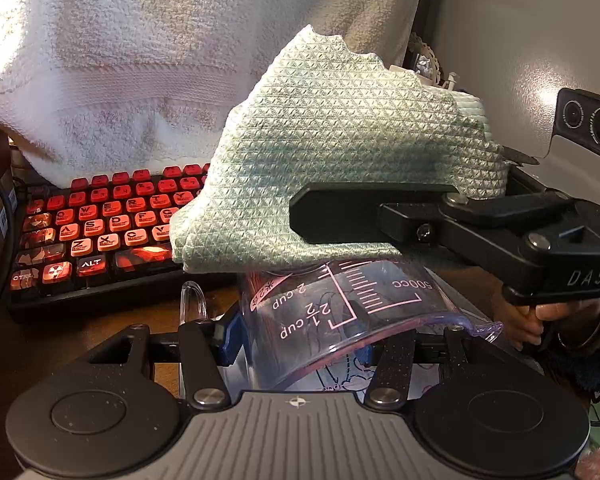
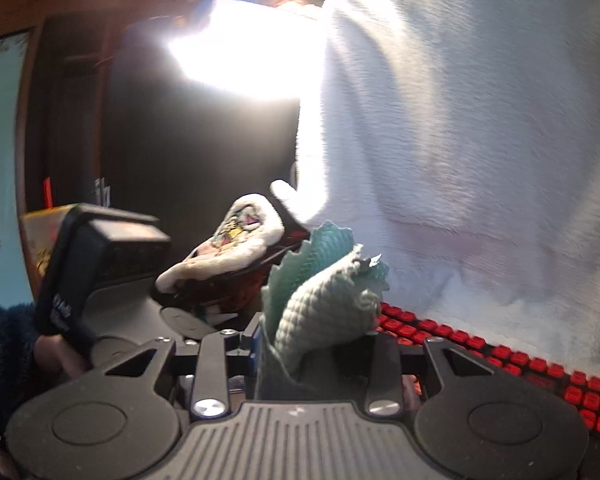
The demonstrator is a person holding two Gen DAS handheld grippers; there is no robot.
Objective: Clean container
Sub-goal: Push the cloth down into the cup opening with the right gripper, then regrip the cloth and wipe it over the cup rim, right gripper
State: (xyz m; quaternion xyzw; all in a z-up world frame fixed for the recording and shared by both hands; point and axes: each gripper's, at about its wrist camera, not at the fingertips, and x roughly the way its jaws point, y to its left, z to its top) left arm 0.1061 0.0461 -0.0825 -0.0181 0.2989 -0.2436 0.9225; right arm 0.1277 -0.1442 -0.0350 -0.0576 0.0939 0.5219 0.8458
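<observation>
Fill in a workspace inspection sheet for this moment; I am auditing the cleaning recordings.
Surface: wooden desk.
Job's things: clear measuring cup, tipped on its side; pale green cloth over its base end.
Clutter: red-keyed keyboard; white towel draped behind it.
Grippers: left gripper clamps the cup; right gripper is shut on the cloth.
Cables: black cable at left edge.
Surroundings: dim room, bright glare.

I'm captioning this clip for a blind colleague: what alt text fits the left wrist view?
A clear plastic measuring cup with pink markings is held in the left gripper, while the right gripper reaches in from the right, clamping a pale green waffle-weave cloth just above the cup. Behind sit a red-and-black keyboard and a draped white towel.
</observation>
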